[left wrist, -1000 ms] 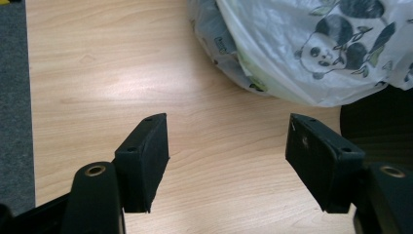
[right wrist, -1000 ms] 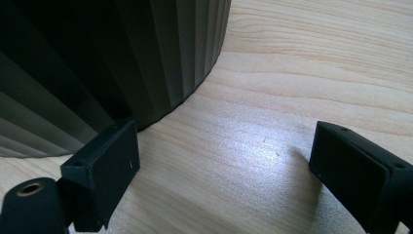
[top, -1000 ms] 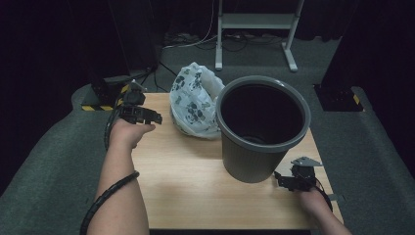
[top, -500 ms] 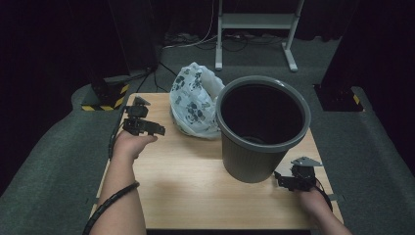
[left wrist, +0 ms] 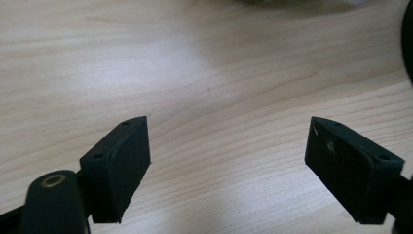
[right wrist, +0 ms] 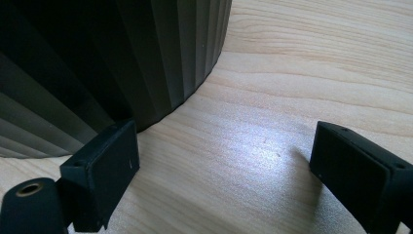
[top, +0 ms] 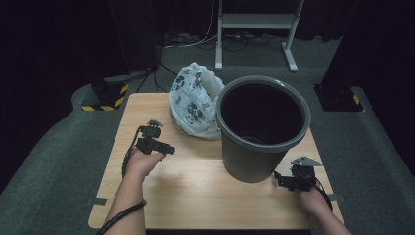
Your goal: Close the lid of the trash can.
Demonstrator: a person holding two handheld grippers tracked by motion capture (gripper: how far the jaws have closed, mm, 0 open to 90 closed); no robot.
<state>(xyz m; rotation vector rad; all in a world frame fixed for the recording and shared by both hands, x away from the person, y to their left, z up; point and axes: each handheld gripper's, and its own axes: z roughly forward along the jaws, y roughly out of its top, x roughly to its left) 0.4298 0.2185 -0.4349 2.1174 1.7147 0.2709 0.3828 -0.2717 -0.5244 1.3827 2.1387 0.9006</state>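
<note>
The left hand-held gripper (top: 169,148) has sunk toward the desk (top: 195,196), jaws just widened, empty. The right hand-held gripper (top: 279,178), jaws apart, sits beside the bin (top: 249,156).

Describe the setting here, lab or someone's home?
Most likely a lab or recording studio, not a home. A small wooden table stands alone on grey carpet, black curtains close off the back, and a metal stand with loose cables sits behind. A hazard-striped base also suggests equipment.
</note>
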